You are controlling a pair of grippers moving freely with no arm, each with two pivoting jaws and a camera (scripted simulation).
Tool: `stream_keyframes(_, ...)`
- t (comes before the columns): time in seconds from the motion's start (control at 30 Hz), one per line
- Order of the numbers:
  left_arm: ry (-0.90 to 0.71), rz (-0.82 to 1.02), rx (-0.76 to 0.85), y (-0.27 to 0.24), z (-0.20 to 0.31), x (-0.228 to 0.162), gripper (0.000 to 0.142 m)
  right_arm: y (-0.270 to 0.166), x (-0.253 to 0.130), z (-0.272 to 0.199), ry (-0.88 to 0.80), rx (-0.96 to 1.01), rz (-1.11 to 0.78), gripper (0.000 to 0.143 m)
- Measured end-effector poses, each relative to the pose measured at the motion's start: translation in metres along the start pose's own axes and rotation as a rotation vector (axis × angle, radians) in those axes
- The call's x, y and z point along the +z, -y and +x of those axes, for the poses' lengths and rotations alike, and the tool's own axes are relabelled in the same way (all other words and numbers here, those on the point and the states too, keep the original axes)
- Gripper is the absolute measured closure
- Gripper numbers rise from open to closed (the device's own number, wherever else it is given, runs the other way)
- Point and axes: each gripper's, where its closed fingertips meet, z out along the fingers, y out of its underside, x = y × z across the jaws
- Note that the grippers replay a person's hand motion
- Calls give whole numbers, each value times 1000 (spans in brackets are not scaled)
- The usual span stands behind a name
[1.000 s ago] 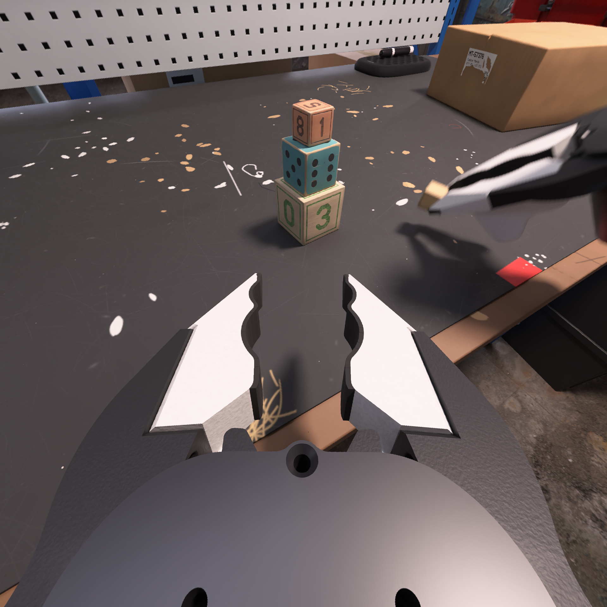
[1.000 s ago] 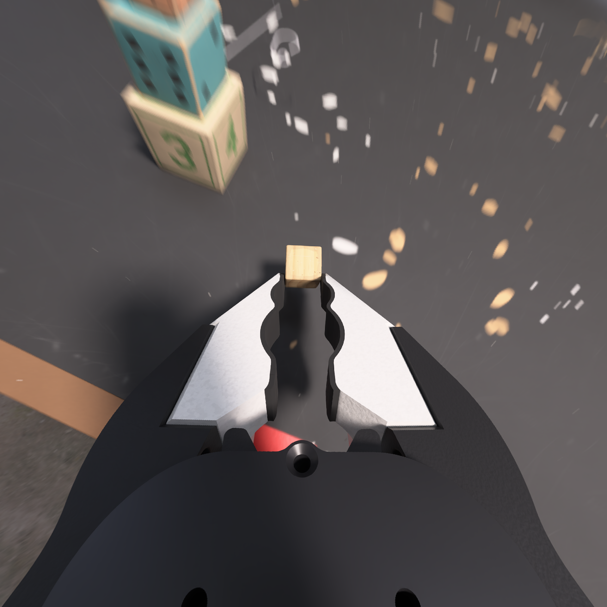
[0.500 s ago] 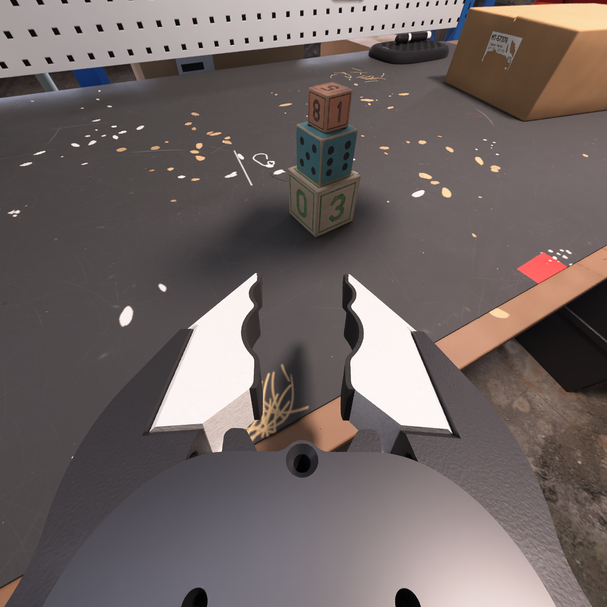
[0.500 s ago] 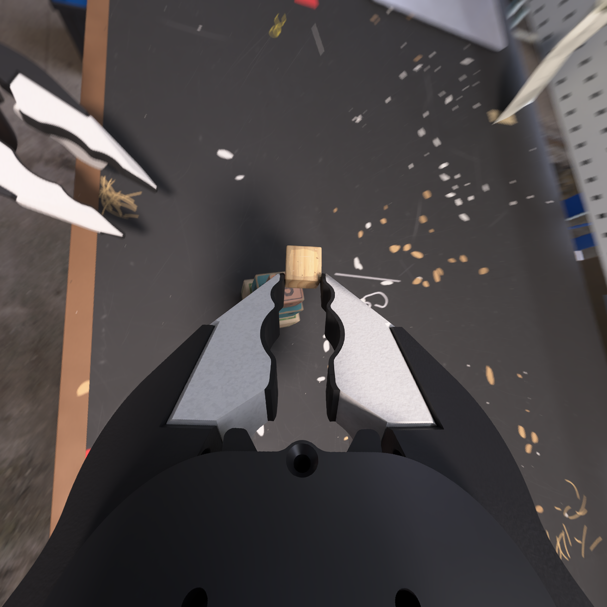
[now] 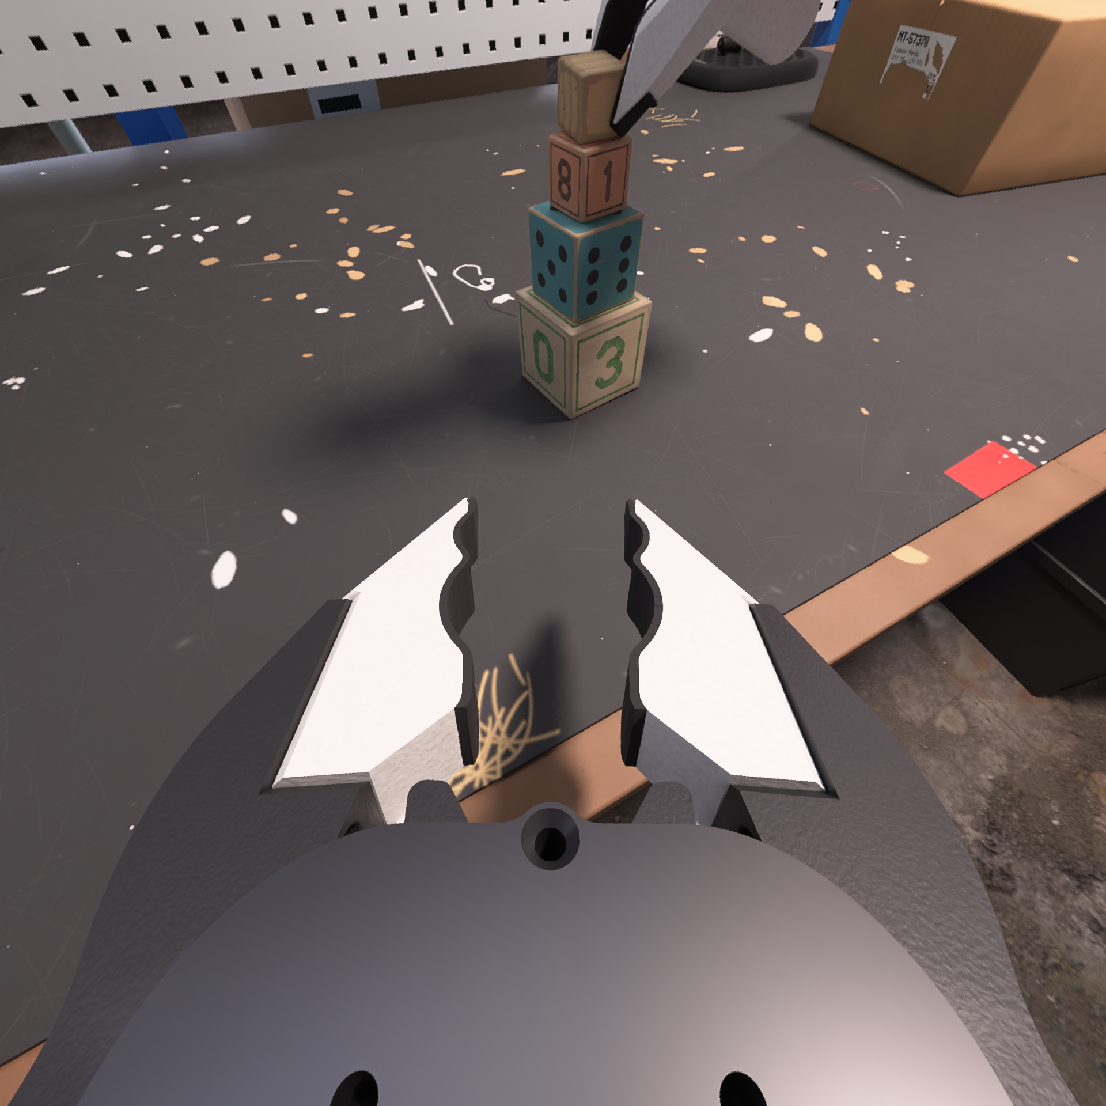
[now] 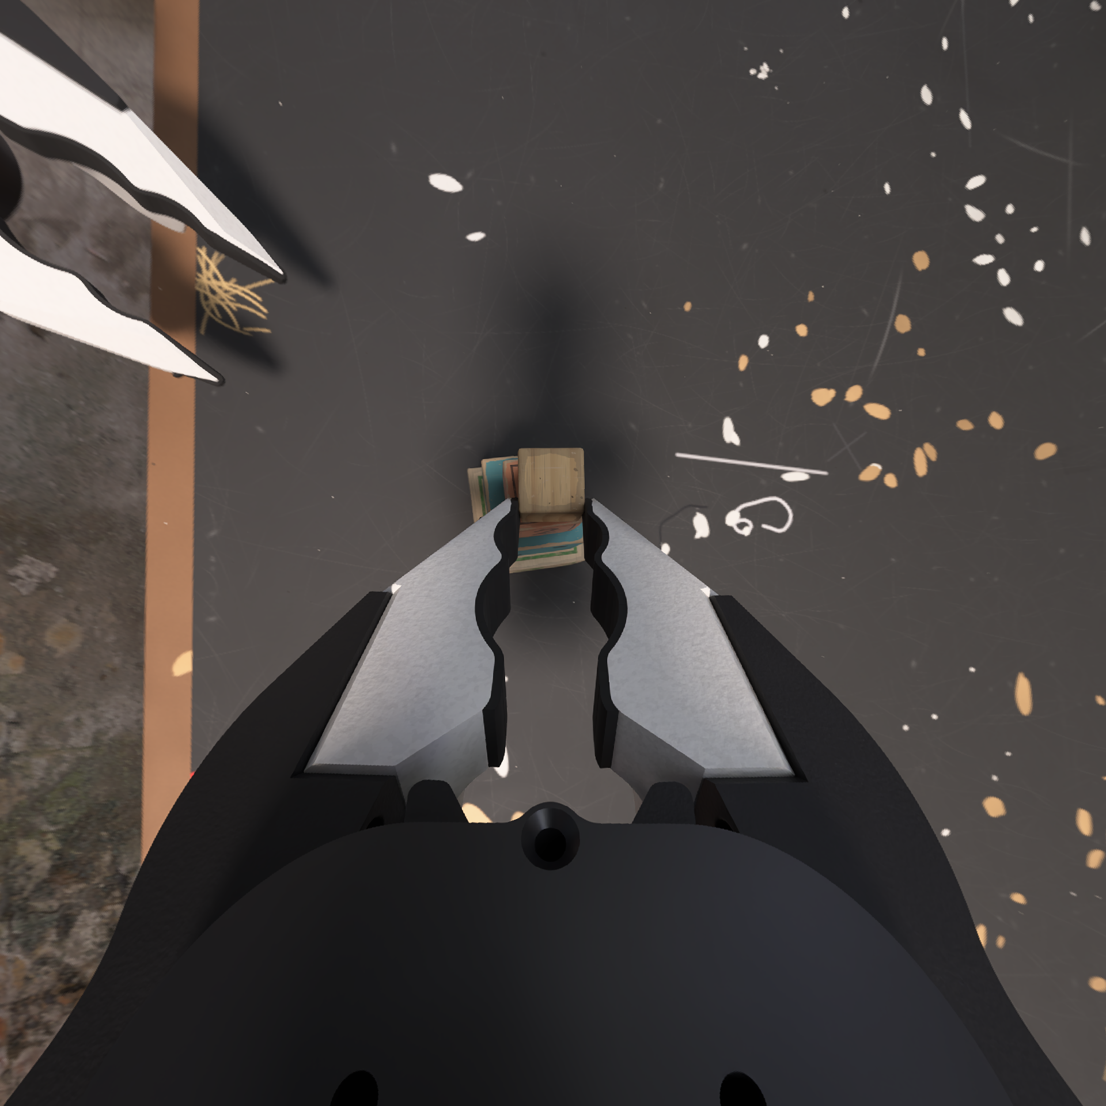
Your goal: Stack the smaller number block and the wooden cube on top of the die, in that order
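**One block left to set down on the tower**

Three blocks already stand stacked on the dark workbench (image 5: 179, 419): a large green-numbered block (image 5: 583, 356) at the bottom, the teal die (image 5: 583, 260) on it, and the smaller number block (image 5: 589, 178), reddish-brown, on the die. The wooden cube (image 5: 586, 96) is at the very top, pinched between the tips of the right gripper (image 6: 550, 509), which comes down from above. Its underside looks to be touching or just above the number block; I cannot tell which. So the last step is in hand, by my reckoning: the placing. What it calls for next is a gentle parting of the jaws and a straight lift away, since the tower is tall and narrow and a sideways nudge could topple it.

Nearer, the left gripper (image 5: 550, 509) hovers by the bench's near edge, jaws apart and holding nothing, well clear of the stack. A cardboard box (image 5: 969, 90) sits far right, a pegboard (image 5: 269, 54) behind, a red patch (image 5: 987, 476) at the right edge. Nothing blocks the way.
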Motion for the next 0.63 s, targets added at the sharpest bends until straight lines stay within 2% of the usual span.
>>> stream_keyframes(0.07, 0, -4, 4, -1, 1, 0, 93, 1, 0, -2, 20, 17, 13, 122)
stream_keyframes(0.1, 0, -5, 5, -1, 1, 0, 93, 2, -1, -3, 22, 19, 22, 113)
stream_keyframes(0.17, 0, -5, 6, -1, 1, 0, 93, 2, -7, -1, -6, 22, 34, 107)
stream_keyframes(0.27, 1, -2, 2, -1, 0, 0, 93, 5, -28, 2, -110, 13, 71, 106)
stream_keyframes(0.43, 12, 10, -2, 2, -4, -1, 93, 13, -68, -27, -377, 69, 316, 112)
stream_keyframes(0.5, 23, 18, -3, 3, -6, -2, 93, -2, -64, -49, -462, 146, 363, 114)
stream_keyframes(0.63, 44, 40, -22, 4, -11, -2, 94, -41, -33, -105, -444, 326, 388, 111)
